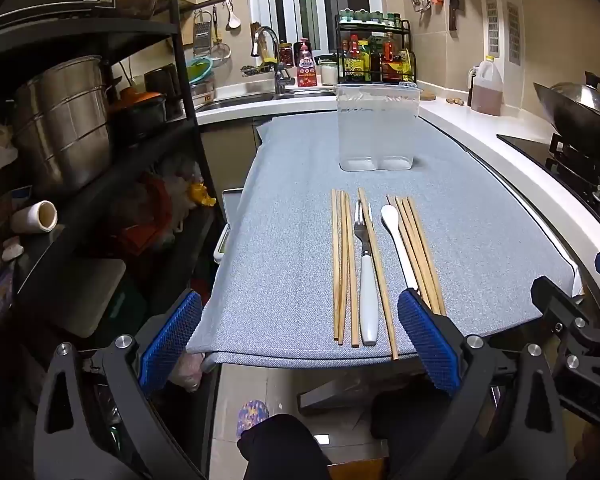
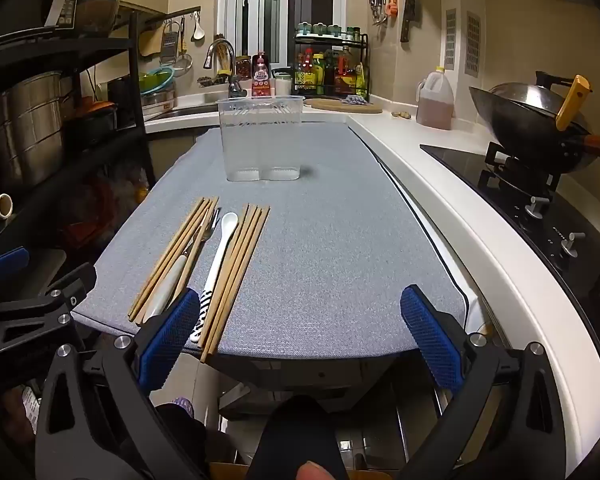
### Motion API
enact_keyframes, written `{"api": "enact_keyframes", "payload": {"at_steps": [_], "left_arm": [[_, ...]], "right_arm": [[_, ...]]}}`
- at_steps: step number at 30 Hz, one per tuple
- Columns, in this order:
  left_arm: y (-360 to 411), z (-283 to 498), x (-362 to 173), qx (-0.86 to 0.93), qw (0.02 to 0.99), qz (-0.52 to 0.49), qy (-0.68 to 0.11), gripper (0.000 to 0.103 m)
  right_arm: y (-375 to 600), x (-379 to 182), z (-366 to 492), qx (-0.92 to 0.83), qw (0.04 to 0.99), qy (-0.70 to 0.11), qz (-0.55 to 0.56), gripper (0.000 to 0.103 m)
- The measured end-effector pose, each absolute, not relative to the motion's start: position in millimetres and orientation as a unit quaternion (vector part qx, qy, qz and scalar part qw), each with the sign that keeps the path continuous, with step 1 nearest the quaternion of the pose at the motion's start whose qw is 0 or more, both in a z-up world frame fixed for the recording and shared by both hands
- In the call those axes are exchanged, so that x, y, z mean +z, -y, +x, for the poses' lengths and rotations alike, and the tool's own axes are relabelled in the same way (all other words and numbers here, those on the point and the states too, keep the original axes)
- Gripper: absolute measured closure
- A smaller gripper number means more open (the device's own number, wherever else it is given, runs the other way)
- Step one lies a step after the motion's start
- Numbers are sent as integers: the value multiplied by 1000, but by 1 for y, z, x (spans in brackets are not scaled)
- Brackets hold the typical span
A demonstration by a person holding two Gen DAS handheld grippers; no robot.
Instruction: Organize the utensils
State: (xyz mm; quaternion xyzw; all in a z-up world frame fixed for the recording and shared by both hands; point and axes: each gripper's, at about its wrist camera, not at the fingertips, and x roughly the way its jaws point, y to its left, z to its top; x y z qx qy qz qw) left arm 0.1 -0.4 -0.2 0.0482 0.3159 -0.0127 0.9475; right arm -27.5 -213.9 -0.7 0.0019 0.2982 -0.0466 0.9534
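Plainly, left wrist view: left gripper (image 1: 300, 340) has its jaws spread wide with nothing between the pads, held back at the near edge of the mat (image 1: 284, 216)
Utensils, left view: left chopsticks (image 1: 342, 268), fork (image 1: 366, 272), one single chopstick (image 1: 376, 272), spoon (image 1: 396, 232) and right chopsticks (image 1: 418, 252) lie side by side on the mat
Long axis, left view: every piece runs away from the camera toward the holder (image 1: 376, 128), so the axes lie along the fingers, not across them
Bearing, left view: fork and left chopsticks sit dead ahead between the pads; the right pad hides the near ends of the spoon and right chopsticks
Right wrist view: right gripper (image 2: 300, 340) also stands wide and empty at the mat (image 2: 340, 248) edge
Utensils, right view: spoon (image 2: 216, 260) and right chopsticks (image 2: 236, 272) lie just inside its left pad; fork (image 2: 188, 256) and left chopsticks (image 2: 172, 252) lie further left, beyond it
Holder, right view: holder (image 2: 262, 140) stands upright and empty at the far end, well apart from the row
Nearer hand, my judgement: left for fork and left chopsticks, right for spoon and right chopsticks
Next move, my judgement: a wrist turn so the pads close across a shaft
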Motion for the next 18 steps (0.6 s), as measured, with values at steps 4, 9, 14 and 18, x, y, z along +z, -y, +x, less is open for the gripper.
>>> {"api": "enact_keyframes", "payload": {"at_steps": [4,9,14,18], "left_arm": [[1,0,0,-11,948,50,-313,8],[0,0,0,-13,948,47,-313,8],[0,0,0,-13,949,46,-313,8],[0,0,0,-12,949,46,-312,8]], "right_arm": [[214,-1,-27,-45,953,-299,4,5],[215,-1,-27,-45,953,-298,2,5],[213,0,-28,-45,953,-298,2,5],[214,0,-28,-46,954,-297,2,5]]}}
